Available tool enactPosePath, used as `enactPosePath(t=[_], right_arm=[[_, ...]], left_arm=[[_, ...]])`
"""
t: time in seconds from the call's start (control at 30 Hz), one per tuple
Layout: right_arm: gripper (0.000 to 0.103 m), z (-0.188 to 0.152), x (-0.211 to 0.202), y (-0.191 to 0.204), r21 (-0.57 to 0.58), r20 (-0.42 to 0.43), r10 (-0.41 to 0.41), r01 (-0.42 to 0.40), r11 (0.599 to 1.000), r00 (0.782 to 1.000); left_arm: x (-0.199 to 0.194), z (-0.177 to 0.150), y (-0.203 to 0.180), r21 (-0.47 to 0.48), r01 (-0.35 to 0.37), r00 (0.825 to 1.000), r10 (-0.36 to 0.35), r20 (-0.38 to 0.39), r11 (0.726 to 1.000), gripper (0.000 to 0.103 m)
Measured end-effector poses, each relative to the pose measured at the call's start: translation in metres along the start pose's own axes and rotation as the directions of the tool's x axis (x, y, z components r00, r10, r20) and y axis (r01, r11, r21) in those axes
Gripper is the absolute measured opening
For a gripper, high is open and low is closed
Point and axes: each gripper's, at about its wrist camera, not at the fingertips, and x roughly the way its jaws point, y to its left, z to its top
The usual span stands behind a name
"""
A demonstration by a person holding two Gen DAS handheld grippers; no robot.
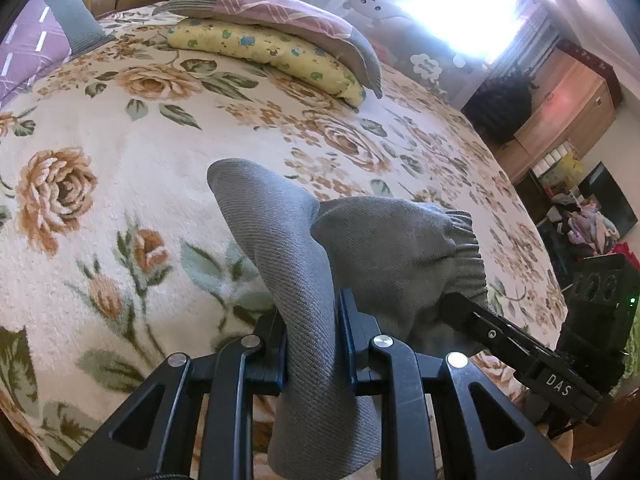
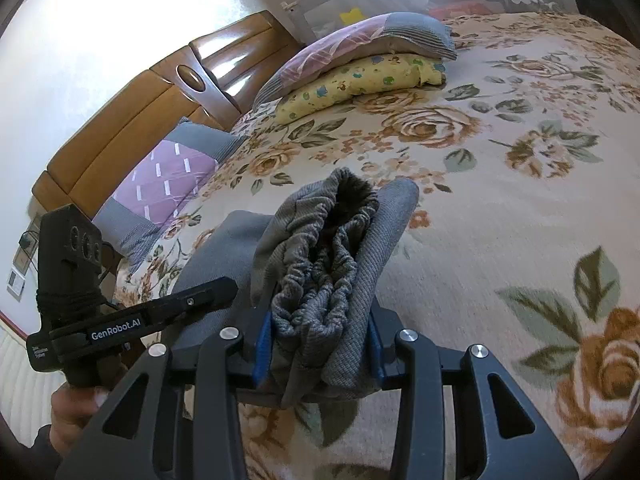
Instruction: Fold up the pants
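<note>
Left gripper (image 1: 312, 344): jaws narrow, clamped on a fold of the grey pants (image 1: 296, 264). The fabric runs up between the blue pads and flops over ahead of the fingers; the rest hangs below the jaws. To its right in the left wrist view, the right gripper (image 1: 460, 308) comes in from the side, its finger tip pressed into the bunched elastic waistband (image 1: 466, 256).

Pants are lifted off the bed (image 1: 120, 128), held between both grippers above the floral blanket. Nothing grey lies flat on the blanket in either view.

Right gripper (image 2: 316, 344): jaws set wider, closed on a thick bundle, the gathered waistband (image 2: 320, 284) plus a folded layer of pants (image 2: 376, 264) on its right side. The waistband opening faces up, dark inside. The left gripper (image 2: 200, 296) shows at the left of the right wrist view, its finger lying against the grey cloth, with a hand (image 2: 74, 416) on its handle below.

Further back: two stacked pillows (image 2: 360, 56), purple-grey on yellow, near the headboard (image 2: 132, 120); another purple pillow (image 2: 168, 184) at the left edge of the bed.
</note>
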Motion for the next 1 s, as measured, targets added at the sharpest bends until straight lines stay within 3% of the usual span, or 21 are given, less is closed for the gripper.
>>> enactPosePath(t=[1.0], right_arm=[[0.040,0.045,0.055,0.004,-0.021,0.021,0.011,-0.011,1.000,1.000]], left_arm=[[0.026,0.056,0.025,0.030,-0.050,0.998,0.049,0.033,0.998,0.020]])
